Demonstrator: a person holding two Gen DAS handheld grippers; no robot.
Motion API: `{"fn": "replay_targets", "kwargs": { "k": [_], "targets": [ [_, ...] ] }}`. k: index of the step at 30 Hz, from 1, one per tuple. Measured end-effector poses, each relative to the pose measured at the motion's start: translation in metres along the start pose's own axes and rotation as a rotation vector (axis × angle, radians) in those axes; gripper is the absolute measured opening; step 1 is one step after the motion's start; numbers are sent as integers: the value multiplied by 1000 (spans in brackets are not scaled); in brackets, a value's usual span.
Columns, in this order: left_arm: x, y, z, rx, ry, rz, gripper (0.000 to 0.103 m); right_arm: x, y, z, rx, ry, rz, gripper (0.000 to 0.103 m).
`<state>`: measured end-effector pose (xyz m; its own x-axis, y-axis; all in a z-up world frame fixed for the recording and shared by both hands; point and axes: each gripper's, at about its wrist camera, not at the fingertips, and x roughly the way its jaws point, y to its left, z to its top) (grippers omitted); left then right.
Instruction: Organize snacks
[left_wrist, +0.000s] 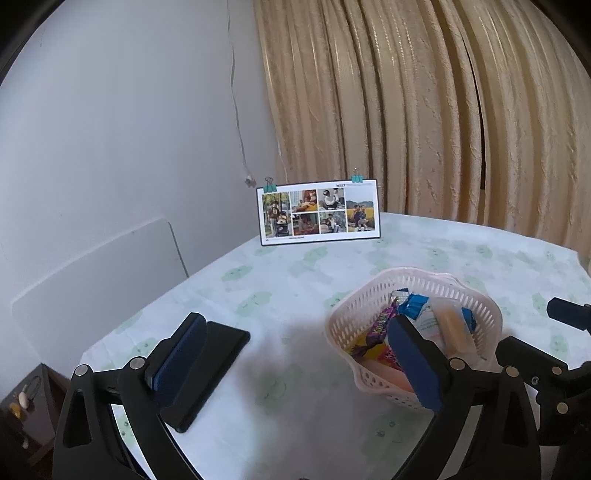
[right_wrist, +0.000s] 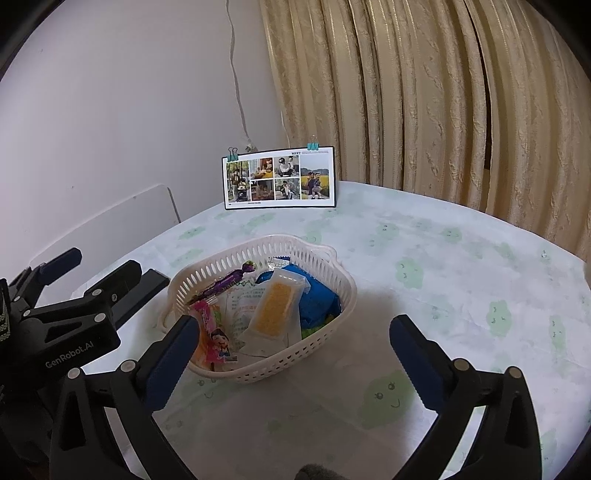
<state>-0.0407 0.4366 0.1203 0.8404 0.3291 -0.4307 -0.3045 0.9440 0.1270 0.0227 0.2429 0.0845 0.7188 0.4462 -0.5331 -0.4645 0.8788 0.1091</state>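
Snacks (right_wrist: 273, 310) in basket (right_wrist: 295, 360) on table (right_wrist: 461, 266), photo card (right_wrist: 279, 179) behind.

One basket (right_wrist: 334, 264) on one table (right_wrist: 461, 266). Five snack packets visible inside: one purple (right_wrist: 225, 284), one pink (right_wrist: 214, 332), one white printed (right_wrist: 240, 308), one clear with yellow contents (right_wrist: 275, 308), one blue (right_wrist: 317, 299). One photo card (right_wrist: 279, 179), two binder clips (right_wrist: 232, 153). One black slab (left_wrist: 207, 373).

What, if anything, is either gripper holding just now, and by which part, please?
Nothing is held. The left gripper and the right gripper are both open and empty; the snacks lie in the basket.
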Motion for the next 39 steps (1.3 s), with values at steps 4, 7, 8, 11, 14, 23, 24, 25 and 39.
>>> {"fn": "replay_targets", "kwargs": {
  "k": [4,7,8,11,14,23,24,25,39],
  "targets": [
    [0,-1,0,12,-5,15,100,0,2,0,-12,1,-6,103],
    [0,-2,-1,20,-9,25,100,1,5,-1,-27,6,-19,103],
    [0,-2,-1,23,-12,29,101,2,6,-2,-33,7,-23,103],
    [0,-3,-2,32,-16,38,101,2,8,-3,-44,7,-32,103],
    [0,-4,-2,41,-19,43,102,1,10,-3,-52,6,-36,103],
    [0,-5,-2,45,-18,45,102,2,14,-4,-74,9,-44,103],
    [0,-5,-2,45,-18,45,102,2,14,-4,-75,10,-45,103],
    [0,-5,-2,45,-18,45,102,3,14,-3,-77,10,-46,103],
    [0,-5,-2,45,-18,46,103,3,17,-3,-98,9,-68,103]
  ]
}}
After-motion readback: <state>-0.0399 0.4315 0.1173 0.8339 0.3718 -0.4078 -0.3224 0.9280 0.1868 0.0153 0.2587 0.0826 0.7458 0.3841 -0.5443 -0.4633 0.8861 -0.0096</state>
